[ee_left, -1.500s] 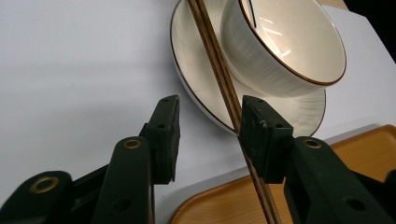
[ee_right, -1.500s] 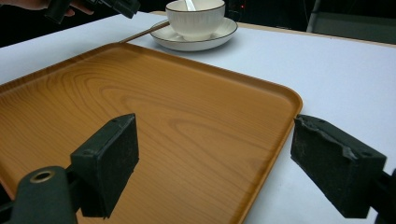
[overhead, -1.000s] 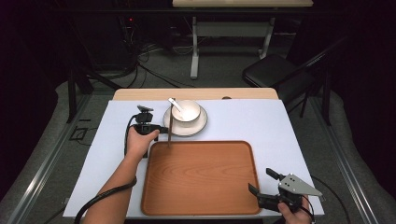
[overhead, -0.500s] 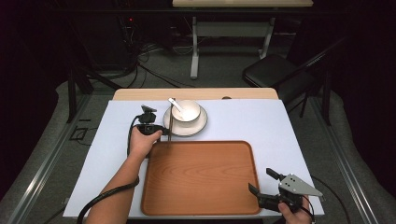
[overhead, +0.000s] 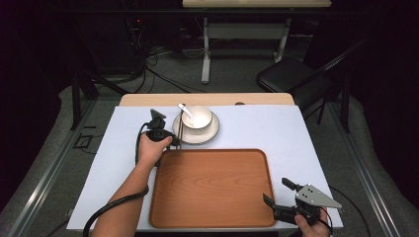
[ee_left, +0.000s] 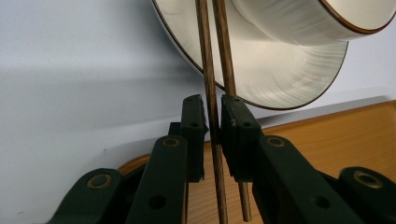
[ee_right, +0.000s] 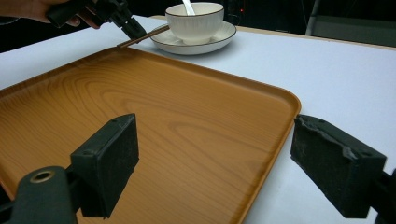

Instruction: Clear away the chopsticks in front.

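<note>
Chopsticks (ee_left: 211, 79) btwn the left jaws: dark matt wood. Beyond them, glossy white glazed saucer (ee_left: 261, 79). Tray (ee_right: 187, 140) under the right jaws: smooth wood-grain, satin.

Behind the white-covered tabletop (overhead: 276, 128), with a strip of bare wood (overhead: 148, 99) along its far edge: grey carpeted floor (overhead: 237, 79). Farther back on it, a light table (overhead: 257, 3) on white legs. To the right, near the tabletop's far corner, a black chair (overhead: 286, 79). At left, dark cables (overhead: 158, 74) trailing toward black equipment, too dim to make out.
</note>
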`<state>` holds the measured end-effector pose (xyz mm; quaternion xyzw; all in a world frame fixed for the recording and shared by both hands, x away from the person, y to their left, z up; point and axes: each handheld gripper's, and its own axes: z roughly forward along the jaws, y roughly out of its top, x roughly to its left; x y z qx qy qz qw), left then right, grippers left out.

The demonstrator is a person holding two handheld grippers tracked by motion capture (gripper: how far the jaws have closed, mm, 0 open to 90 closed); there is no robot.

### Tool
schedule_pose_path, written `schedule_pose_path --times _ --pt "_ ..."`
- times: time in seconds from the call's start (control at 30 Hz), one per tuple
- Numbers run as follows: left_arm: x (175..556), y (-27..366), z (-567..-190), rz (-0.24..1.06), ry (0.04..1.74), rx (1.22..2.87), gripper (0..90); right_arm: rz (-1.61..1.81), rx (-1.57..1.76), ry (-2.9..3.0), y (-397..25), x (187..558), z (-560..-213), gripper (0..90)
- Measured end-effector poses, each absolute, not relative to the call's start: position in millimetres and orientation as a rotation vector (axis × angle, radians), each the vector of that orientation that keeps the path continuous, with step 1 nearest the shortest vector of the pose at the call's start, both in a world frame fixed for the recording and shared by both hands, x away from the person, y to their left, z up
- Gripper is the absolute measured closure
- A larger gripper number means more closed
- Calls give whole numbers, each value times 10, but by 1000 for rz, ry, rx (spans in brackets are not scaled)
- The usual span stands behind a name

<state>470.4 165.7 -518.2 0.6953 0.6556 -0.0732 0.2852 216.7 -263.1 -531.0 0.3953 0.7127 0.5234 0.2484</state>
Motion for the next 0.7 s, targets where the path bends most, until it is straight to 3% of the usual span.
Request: schedule_pose_path --times 0.3,0.7 --pt "4728 1674 -5191 -256 1810 1825 851 1431 1077 1938 -2632 2163 -5310 146" --pt "4714 1756 -5175 -268 1848 1755 859 1432 1077 1937 -2632 2161 -5309 146"
